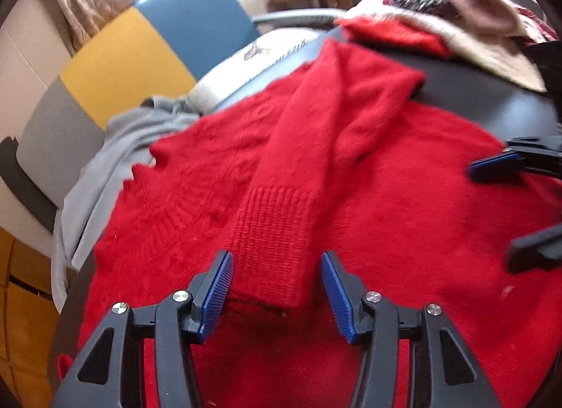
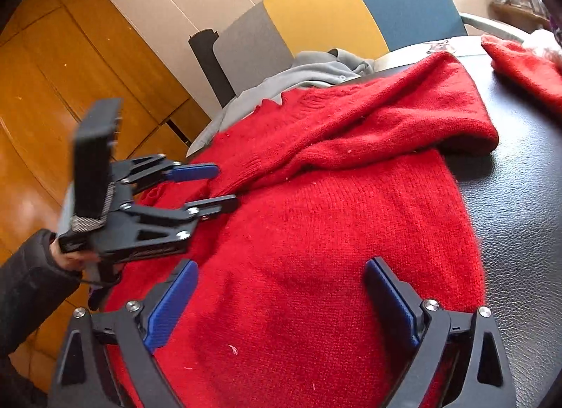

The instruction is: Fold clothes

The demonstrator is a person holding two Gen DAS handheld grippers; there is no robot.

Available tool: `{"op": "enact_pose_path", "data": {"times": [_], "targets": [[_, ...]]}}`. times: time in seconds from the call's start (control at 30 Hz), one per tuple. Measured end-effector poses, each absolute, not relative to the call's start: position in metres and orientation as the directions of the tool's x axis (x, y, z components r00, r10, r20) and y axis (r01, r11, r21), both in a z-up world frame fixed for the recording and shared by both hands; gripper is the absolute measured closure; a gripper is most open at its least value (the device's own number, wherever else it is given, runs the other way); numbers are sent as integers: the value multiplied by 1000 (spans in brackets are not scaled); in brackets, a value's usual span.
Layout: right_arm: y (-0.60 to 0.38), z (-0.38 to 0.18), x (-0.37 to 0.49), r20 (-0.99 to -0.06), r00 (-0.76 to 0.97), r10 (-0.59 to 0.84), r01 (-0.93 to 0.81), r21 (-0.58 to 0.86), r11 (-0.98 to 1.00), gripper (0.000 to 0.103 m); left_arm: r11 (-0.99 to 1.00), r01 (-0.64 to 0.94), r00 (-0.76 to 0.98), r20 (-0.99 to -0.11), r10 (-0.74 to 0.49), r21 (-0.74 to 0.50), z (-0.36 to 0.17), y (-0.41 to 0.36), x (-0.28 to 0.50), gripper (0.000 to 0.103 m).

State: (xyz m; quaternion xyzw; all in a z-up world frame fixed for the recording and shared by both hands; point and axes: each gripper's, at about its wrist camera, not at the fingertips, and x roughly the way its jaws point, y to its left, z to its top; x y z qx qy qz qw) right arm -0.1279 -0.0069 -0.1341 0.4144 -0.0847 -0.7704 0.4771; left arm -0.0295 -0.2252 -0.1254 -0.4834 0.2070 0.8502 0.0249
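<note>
Your red sweater (image 2: 316, 232) lies flat on the dark counter (image 2: 520, 197) with one sleeve (image 1: 298, 176) already folded across its body, both the left claw (image 1: 277, 288) and the right claw (image 2: 281, 302) hang open and empty above it, so the other folds are left.

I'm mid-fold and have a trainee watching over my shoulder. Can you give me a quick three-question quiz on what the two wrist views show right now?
1. True or false: the left gripper is clamped on the sleeve cuff.
2. Which garment lies spread on the black table? A. red sweater B. blue jeans C. white towel
3. Fill in: beyond the sweater's far edge, a ____ garment lies by the chair.

Key:
1. False: its jaws stand open, the cuff lying between the pads unpressed.
2. A, the red sweater, one sleeve folded across its body.
3. Grey: the grey garment.
</note>
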Motion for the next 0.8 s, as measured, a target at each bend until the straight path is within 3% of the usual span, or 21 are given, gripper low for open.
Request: {"op": "enact_pose_path", "data": {"times": [0.07, 0.1, 0.23, 0.37, 0.53, 0.63, 0.8], "targets": [[-6, -134, -128, -551, -197, -811, 665, 533, -523, 5, -923, -235, -508, -848, -151, 306, -126, -228, -34, 73], [-6, -135, -129, -549, -195, -813, 664, 536, -521, 5, -940, -223, -498, -859, -119, 259, -122, -233, -36, 80], [-7, -135, -133, -546, -190, -816, 667, 538, -515, 4, -986, -123, -518, -840, 161, -113, -80, -266, -41, 96], [-8, -134, -134, -547, -188, -815, 669, 536, -515, 4, -910, -48, -587, -725, 360, -412, -41, -302, -42, 97], [-8, -133, -134, -546, -186, -817, 669, 539, -512, 3, -699, -112, -703, -440, 558, -707, 24, -339, -30, 97], [-8, -133, -134, -547, -186, -816, 669, 537, -513, 3, -642, -121, -734, -366, 571, -757, 49, -359, -29, 97], [-6, -132, -134, -547, -186, -816, 670, 537, -513, 2, -624, -67, -778, -350, 521, -779, 68, -392, -20, 97]]}}
